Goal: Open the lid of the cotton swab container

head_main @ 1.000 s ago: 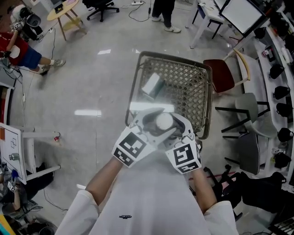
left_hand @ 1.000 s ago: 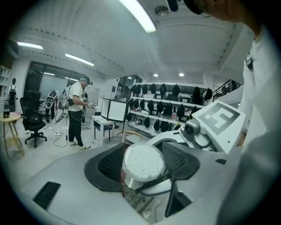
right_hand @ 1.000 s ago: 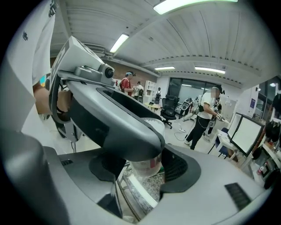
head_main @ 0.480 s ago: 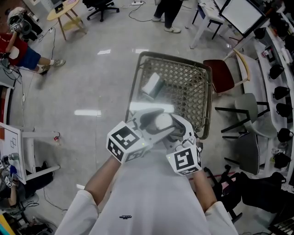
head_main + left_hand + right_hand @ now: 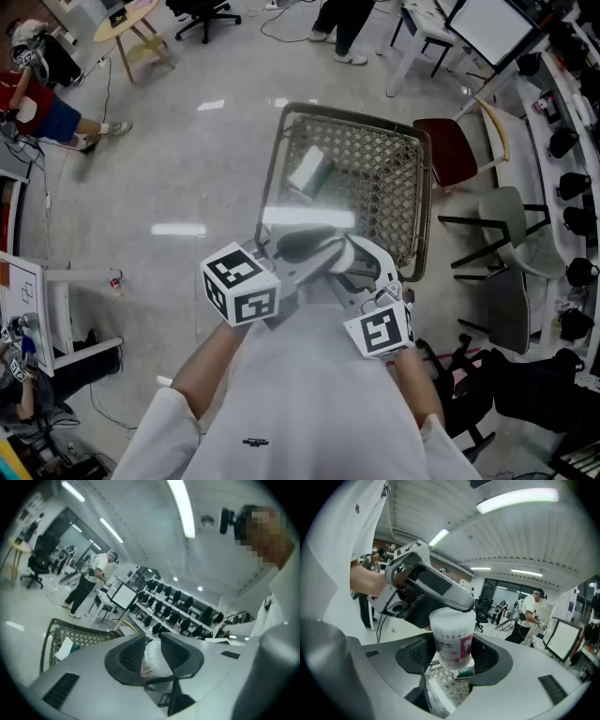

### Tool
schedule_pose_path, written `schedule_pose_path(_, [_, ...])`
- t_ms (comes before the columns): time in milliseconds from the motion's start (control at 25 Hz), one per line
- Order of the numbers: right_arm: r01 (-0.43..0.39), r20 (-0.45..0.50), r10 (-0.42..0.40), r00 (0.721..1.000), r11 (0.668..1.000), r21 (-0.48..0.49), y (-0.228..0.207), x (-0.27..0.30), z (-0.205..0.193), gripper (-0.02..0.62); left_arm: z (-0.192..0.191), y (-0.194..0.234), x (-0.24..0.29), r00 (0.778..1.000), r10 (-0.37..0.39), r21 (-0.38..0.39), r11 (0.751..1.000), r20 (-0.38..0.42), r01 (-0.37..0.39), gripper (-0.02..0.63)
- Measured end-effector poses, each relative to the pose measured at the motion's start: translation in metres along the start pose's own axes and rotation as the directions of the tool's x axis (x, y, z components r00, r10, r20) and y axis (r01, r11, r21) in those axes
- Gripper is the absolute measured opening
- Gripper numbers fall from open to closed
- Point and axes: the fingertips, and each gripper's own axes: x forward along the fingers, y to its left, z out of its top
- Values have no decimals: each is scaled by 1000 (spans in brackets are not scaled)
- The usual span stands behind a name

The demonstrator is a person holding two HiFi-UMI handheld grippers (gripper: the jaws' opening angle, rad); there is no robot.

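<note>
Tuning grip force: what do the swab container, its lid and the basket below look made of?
Container: looks like thin translucent plastic, fairly glossy; white contents show dimly through, and a pink-and-white printed label wraps it.
Lid: seemingly the same plastic, cloudy white, frosted look.
Basket: probably metal, open diamond mesh with a rod rim, dull grey-brown; whether it is coated I can't tell.

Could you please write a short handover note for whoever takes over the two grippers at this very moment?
Right gripper: shut on the clear cylindrical plastic cotton swab container with a pink label, held over the metal mesh basket.
Left gripper: jaws have just been closing and now pinch the container's white lid.
Done: both grips set.
Left: the lid looks still on; pull or twist it off.
</note>
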Motion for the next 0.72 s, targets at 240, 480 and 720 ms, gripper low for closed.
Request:
schedule_pose_path(240, [23,-25,-23,999,1000,-17,0,-1,5,230,9,-12,-7,998,67,233,970,-1,-65,165])
schedule_pose_path(480, [34,-62,-34,997,999,-8,-6,0,3,230,2,-18,-3,993,115,346,933,-25,-99,265])
schedule_pose_path(720, [33,-80,-31,996,999,19,-6,0,-1,230,-5,-25,2,989,139,413,905,-58,-104,301])
